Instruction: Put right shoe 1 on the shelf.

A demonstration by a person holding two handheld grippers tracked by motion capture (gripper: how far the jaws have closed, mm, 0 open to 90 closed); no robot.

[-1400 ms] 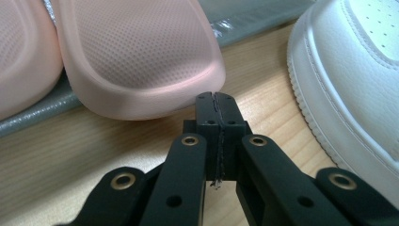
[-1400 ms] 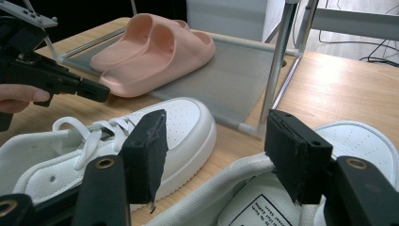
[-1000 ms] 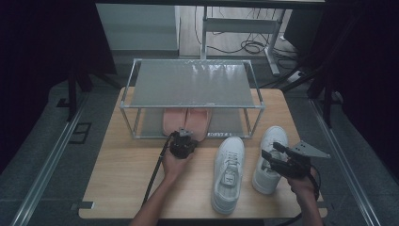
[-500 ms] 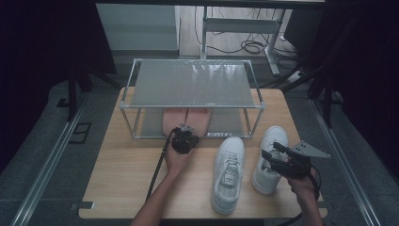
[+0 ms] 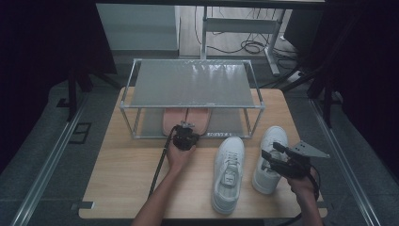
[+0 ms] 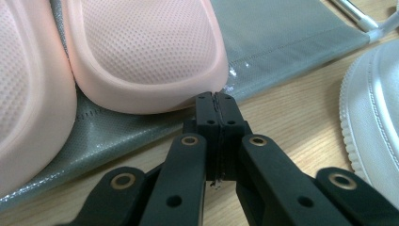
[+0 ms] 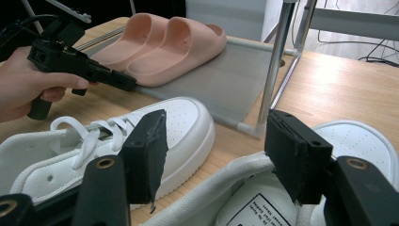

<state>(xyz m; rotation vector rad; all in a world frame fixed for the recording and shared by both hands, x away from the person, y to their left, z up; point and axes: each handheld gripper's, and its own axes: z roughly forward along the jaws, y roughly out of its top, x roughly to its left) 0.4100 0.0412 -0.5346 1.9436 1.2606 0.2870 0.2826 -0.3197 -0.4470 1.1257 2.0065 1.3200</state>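
While at the pink slipper (image 6: 141,56), left tool (image 5: 187,128) (jaws together); right tool (image 5: 272,157) apart over sneaker (image 5: 267,160).

Looks like a lab recording bay, not a home. Wooden table (image 5: 141,188) stands on grey floor (image 5: 56,188) ringed by black curtains (image 5: 42,47). Metal rails (image 5: 44,169) run along the floor, loose cables (image 5: 244,46) lie behind, and a white desk frame (image 5: 244,23) stands at the back.
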